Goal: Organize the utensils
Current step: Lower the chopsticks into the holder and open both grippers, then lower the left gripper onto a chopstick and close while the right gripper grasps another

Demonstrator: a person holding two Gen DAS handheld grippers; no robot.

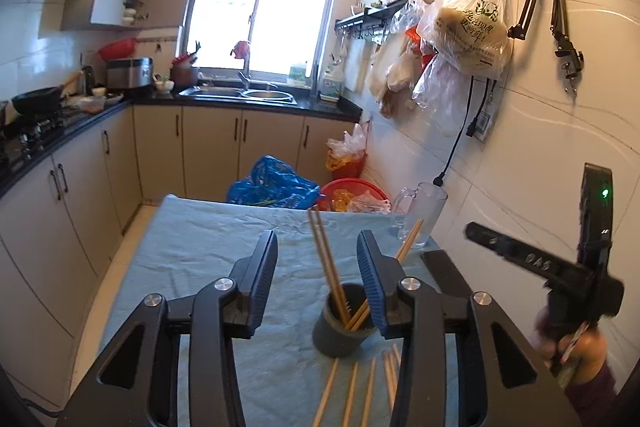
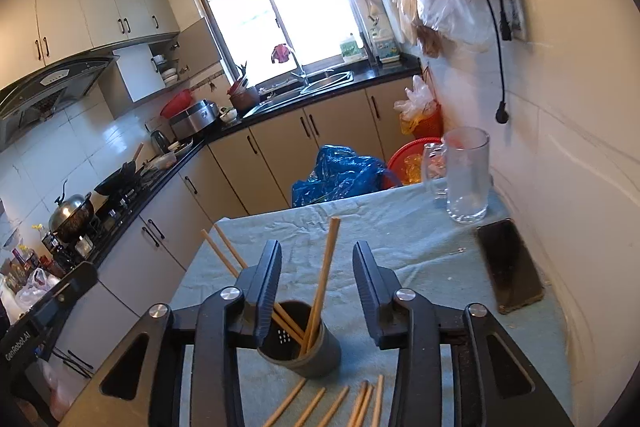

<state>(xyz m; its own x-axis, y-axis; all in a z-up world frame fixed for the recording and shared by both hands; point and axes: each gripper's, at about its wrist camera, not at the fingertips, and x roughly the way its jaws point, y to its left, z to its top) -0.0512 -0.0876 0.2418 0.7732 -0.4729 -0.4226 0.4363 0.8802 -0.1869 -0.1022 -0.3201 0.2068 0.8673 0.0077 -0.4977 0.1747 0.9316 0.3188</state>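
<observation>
A dark grey utensil cup [image 1: 340, 331] [image 2: 310, 351] stands on the blue-grey tablecloth [image 1: 208, 251] [image 2: 400, 227] and holds three wooden chopsticks [image 1: 326, 263] [image 2: 324, 279] that lean outwards. Several more chopsticks [image 1: 352, 387] [image 2: 340, 405] lie flat on the cloth just in front of the cup. My left gripper [image 1: 318, 283] is open and empty above the cup. My right gripper [image 2: 316, 287] is open and empty, also above the cup. The right gripper's body and the hand holding it show at the right edge of the left wrist view [image 1: 576, 287].
A clear glass mug [image 1: 420, 215] [image 2: 466, 175] stands at the table's far right corner, by the tiled wall. A black phone [image 2: 510, 265] [image 1: 446, 275] lies on the cloth near it. Blue bag [image 2: 340, 175] and red bins [image 2: 412, 159] sit on the floor beyond the table.
</observation>
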